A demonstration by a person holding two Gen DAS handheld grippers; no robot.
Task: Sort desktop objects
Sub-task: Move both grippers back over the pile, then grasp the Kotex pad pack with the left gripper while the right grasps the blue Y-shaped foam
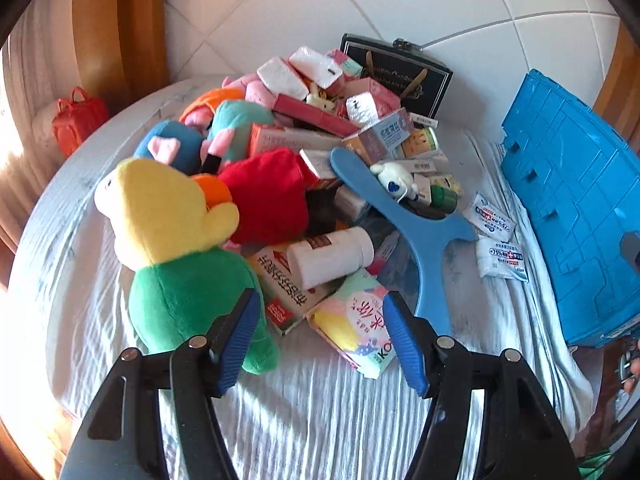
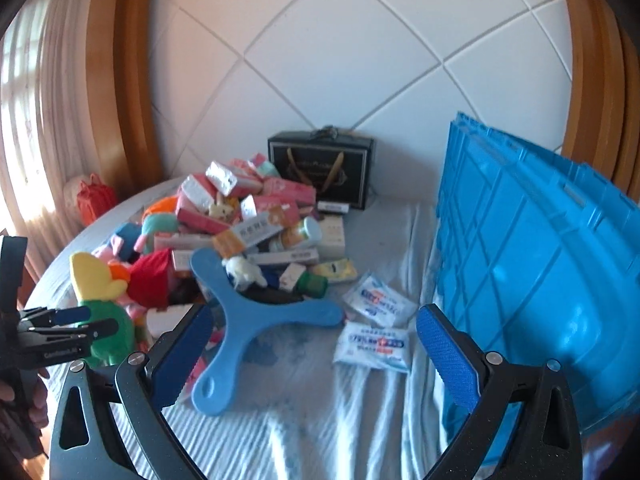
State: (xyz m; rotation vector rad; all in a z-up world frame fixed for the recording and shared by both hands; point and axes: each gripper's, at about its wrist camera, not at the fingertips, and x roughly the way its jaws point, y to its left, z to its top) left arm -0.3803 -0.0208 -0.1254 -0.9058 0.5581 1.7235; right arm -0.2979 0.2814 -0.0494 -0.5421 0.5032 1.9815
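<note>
A pile of mixed objects lies on a white-sheeted bed: plush toys, boxes, packets. In the left wrist view a yellow-and-green plush lies nearest, beside a white bottle, a pastel tissue pack and a blue three-armed boomerang. My left gripper is open and empty, just short of the tissue pack. My right gripper is open and empty, over the sheet between the boomerang and two wipe packets. The left gripper also shows at the left edge of the right wrist view.
A blue plastic crate stands on the right, also in the left wrist view. A black gift box leans on the white padded headboard. A red bag sits at far left by curtains.
</note>
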